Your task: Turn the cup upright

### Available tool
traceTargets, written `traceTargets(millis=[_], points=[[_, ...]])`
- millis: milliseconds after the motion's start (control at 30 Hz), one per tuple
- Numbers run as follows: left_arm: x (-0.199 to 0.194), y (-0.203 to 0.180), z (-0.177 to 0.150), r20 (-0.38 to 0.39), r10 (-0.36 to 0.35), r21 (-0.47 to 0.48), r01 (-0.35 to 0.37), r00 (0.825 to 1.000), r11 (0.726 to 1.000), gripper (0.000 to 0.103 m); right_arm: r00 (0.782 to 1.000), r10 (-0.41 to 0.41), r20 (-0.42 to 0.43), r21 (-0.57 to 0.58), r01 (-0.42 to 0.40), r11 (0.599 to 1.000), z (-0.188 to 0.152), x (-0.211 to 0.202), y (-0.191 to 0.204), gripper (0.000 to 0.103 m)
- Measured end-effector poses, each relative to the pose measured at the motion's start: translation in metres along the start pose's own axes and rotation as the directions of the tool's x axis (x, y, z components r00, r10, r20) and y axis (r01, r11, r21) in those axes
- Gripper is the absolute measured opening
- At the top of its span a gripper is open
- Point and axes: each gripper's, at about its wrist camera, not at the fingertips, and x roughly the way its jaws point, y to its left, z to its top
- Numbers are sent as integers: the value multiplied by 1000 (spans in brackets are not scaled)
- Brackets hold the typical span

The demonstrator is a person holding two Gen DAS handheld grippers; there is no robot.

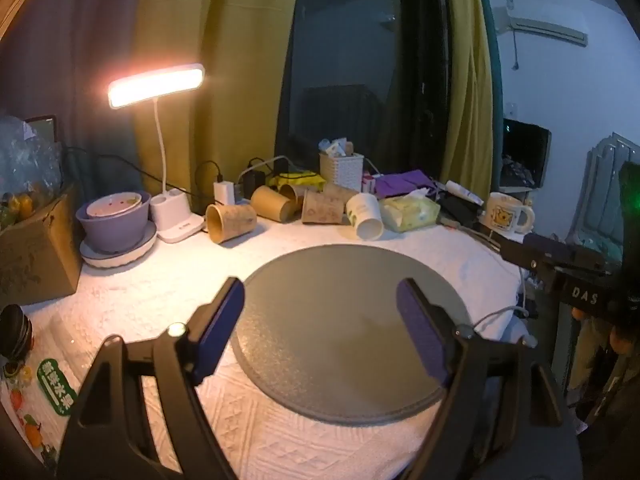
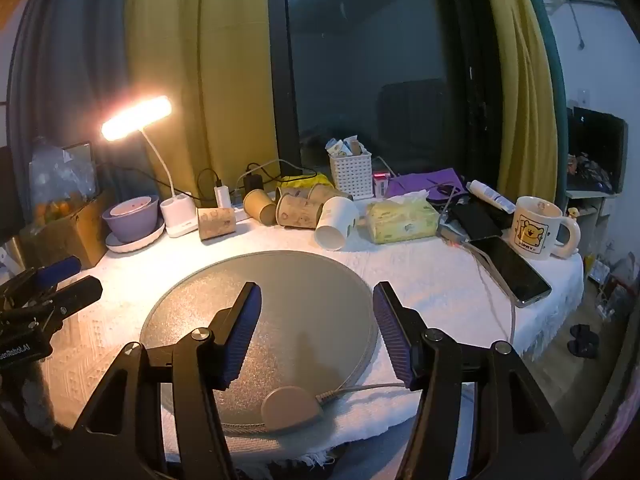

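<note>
Several paper cups lie on their sides along the back of the table: a white cup (image 1: 366, 216) (image 2: 337, 222) with its mouth toward me, and brown cups (image 1: 231, 222) (image 2: 216, 222) to its left. My left gripper (image 1: 320, 300) is open and empty above the round grey mat (image 1: 344, 344). My right gripper (image 2: 317, 304) is open and empty above the same mat (image 2: 256, 304). Both grippers are well short of the cups. The left gripper also shows at the left edge of the right wrist view (image 2: 60, 280).
A lit desk lamp (image 1: 158, 84), a purple bowl on a plate (image 1: 114, 220), a cardboard box (image 1: 36, 252), a white basket (image 2: 351, 174), a tissue pack (image 2: 402, 220), a phone (image 2: 510, 270) and an upright bear mug (image 2: 536, 228) crowd the table's back and right.
</note>
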Motion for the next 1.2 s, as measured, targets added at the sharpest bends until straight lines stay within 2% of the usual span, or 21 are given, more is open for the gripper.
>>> traceTargets(millis=[300,1200], points=[[-1,12,4,11,-1,-22,1,1000,1000,80,1000,10,14,-16,-10,1000,2,-2,7,61],[-2,3,0,16,5,-36,-5,1000,999,80,1000,25,15,-32,-24,999,-3,0,7,61]])
